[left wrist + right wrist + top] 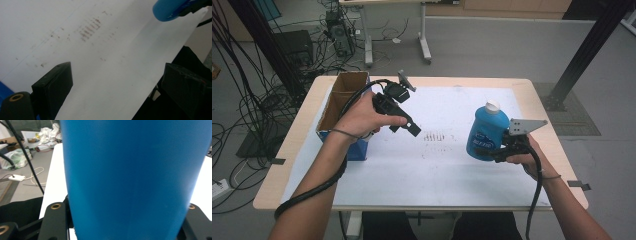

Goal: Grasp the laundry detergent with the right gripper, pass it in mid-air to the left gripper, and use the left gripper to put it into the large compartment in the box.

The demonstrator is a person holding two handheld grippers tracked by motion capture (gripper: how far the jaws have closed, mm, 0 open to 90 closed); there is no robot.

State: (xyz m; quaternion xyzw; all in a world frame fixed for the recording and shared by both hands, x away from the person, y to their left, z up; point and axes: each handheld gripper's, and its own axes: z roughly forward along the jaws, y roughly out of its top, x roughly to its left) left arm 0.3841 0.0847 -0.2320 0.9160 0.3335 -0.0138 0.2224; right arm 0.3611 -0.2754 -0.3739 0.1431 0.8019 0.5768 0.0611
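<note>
A blue bottle (485, 134) with a white cap (492, 105) hangs upright above the right side of the table, and my right gripper (495, 152) is shut on its lower body. In the right gripper view the bottle's blue wall (130, 175) stands between the two black jaws of the right gripper (123, 220). My left gripper (407, 130) hovers over the table's middle left, pointing down and to the right. In the left gripper view the left gripper (120, 75) is open with nothing between its jaws, and the bottle's base (170, 8) shows farther off.
A white sheet (437, 165) with faint brown marks (434, 136) covers the wooden table (277, 165). An open cardboard box (340, 100) with blue sides stands at the left edge, behind my left hand. Desk legs and cables lie on the floor beyond.
</note>
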